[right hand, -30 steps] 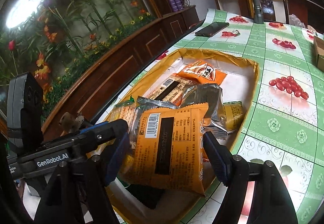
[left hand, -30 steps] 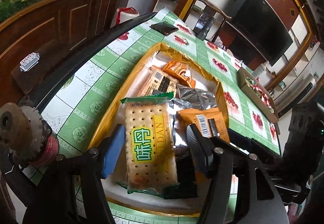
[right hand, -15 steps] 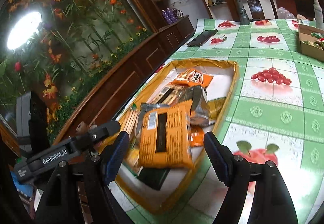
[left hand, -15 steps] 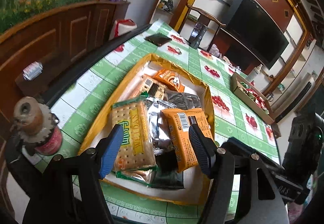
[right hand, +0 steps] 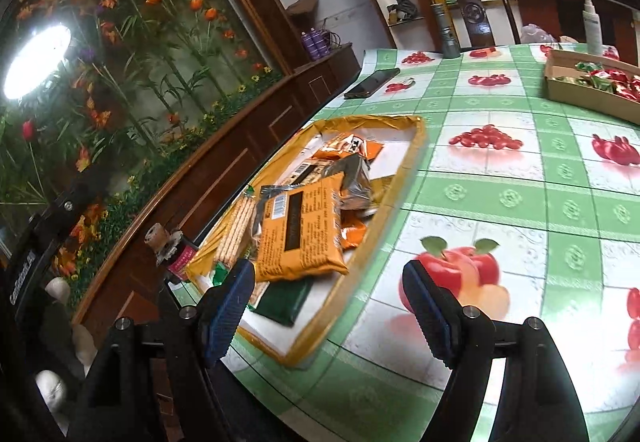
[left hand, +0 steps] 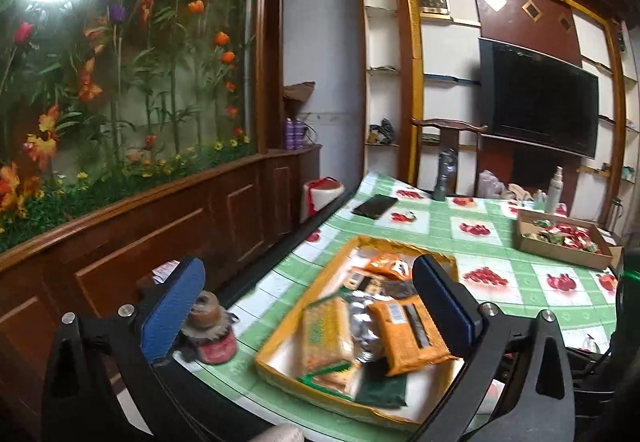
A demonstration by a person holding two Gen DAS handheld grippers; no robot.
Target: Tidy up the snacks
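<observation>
At the near edge of the table (right hand: 500, 198), by its left corner, sits a shallow yellow cardboard tray (right hand: 408, 166) heaped with snack packets. Nearest lies a flat dark green packet (right hand: 284, 298); on it rests a large orange packet (right hand: 304, 230) with a barcode and black panel, and beside that a long cracker pack (left hand: 326, 334) with green ends. Behind them come crinkled silver foil packets (right hand: 356, 178), a tan barcoded packet (right hand: 304, 172) and one more orange packet (right hand: 352, 148) at the tray's far end. I cannot give an exact count of the heap.

The left gripper (left hand: 308, 310) has just been opening; its blue-padded jaws stand wide apart in the air with nothing between them, the tray seen beyond. The right gripper (right hand: 328, 306) also stands well open, empty, above the tray's near right corner.

Just left of the tray a small red-labelled jar (left hand: 214, 340) with a toothed lid stands at the table's edge. Farther off a black phone (right hand: 372, 82) lies flat. At the far right a second, brown cardboard box (right hand: 576, 92) holds red and green wrapped sweets. A grey flashlight (right hand: 446, 30) and a white spray bottle (right hand: 592, 24) stand upright along the far edge.
</observation>
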